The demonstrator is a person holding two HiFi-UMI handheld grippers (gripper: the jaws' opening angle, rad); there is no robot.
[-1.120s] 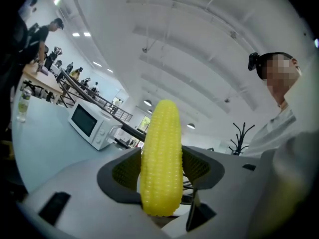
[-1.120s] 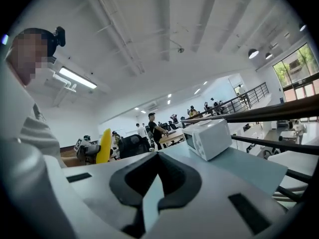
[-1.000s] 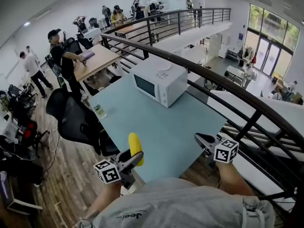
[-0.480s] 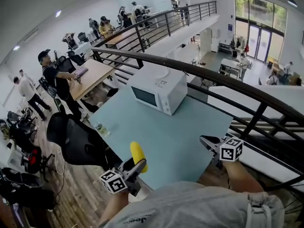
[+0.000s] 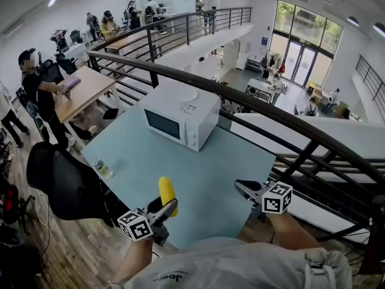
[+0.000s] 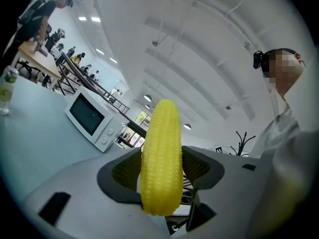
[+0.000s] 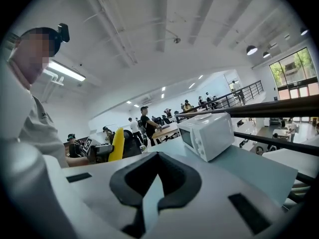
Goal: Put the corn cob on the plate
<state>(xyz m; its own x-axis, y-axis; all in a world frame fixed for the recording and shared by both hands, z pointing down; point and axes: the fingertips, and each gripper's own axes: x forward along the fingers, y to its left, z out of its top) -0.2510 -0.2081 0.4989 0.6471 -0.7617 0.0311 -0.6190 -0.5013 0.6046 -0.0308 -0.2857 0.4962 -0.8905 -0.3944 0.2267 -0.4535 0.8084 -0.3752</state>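
Observation:
A yellow corn cob stands upright in my left gripper, which is shut on its lower part over the near edge of the light blue table. In the left gripper view the corn cob fills the space between the dark pads. My right gripper hovers at the table's near right edge, shut, with nothing in it. Its view shows the right gripper and, beyond it, the corn cob. A white, plate-like disc lies on top of the microwave.
A white microwave stands at the far side of the table, door facing me. A small bottle stands near the left edge beside a black office chair. A dark railing runs behind the table. People stand at desks far left.
Both grippers have shifted along the near table edge while the view swung, so the microwave sits further left in the picture. The corn cob stays gripped in the left gripper.

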